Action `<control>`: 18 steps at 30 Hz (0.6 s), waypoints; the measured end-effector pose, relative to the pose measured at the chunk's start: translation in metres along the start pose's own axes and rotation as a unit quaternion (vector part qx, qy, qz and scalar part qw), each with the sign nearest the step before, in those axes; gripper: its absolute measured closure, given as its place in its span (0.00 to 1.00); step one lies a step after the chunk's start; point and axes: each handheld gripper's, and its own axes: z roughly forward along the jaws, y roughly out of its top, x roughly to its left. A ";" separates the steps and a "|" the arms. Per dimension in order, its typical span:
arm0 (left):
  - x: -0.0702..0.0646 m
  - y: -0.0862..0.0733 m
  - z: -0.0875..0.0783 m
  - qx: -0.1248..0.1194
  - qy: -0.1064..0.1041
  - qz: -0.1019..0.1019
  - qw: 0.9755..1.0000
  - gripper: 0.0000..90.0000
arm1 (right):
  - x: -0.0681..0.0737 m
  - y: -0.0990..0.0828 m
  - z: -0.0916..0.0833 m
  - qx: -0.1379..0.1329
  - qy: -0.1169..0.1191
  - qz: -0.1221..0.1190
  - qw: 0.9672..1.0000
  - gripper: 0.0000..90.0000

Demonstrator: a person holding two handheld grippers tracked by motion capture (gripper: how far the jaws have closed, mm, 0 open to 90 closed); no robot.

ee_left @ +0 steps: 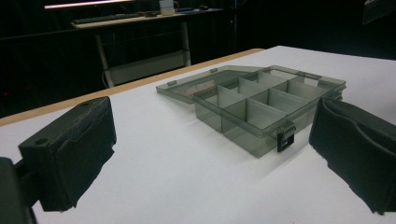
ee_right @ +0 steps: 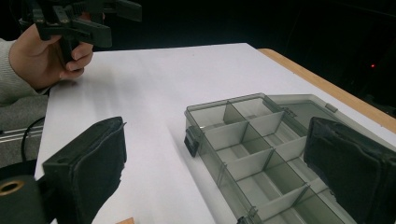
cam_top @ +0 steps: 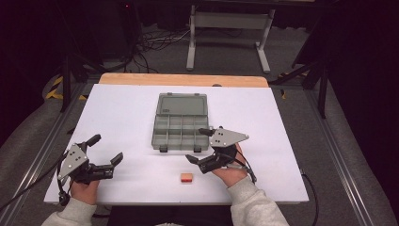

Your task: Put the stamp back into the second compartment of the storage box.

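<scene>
A smoky grey compartment box lies open in the middle of the white table, its lid folded flat toward the far side. A small orange block rests near the front edge. My left gripper stands open at the front left, well apart from the box, with nothing in it. My right gripper is open just right of the box's front latches and above the block. In the left gripper view the box lies ahead between the jaws. In the right gripper view the box has empty compartments.
The table's wooden far edge meets a dark floor with cables and a metal desk frame. In the right gripper view, the other hand and its gripper sit at the top left, and a sliver of the block is at the bottom.
</scene>
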 end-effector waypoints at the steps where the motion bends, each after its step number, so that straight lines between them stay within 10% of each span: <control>1: 0.000 0.000 0.000 0.000 0.000 0.001 1.000 0.02 | 0.000 0.000 0.001 0.001 0.001 0.000 1.000 0.07; 18: 0.001 0.000 0.000 -0.002 0.002 -0.001 1.000 0.02 | -0.002 0.006 0.017 0.041 0.049 0.014 0.998 0.12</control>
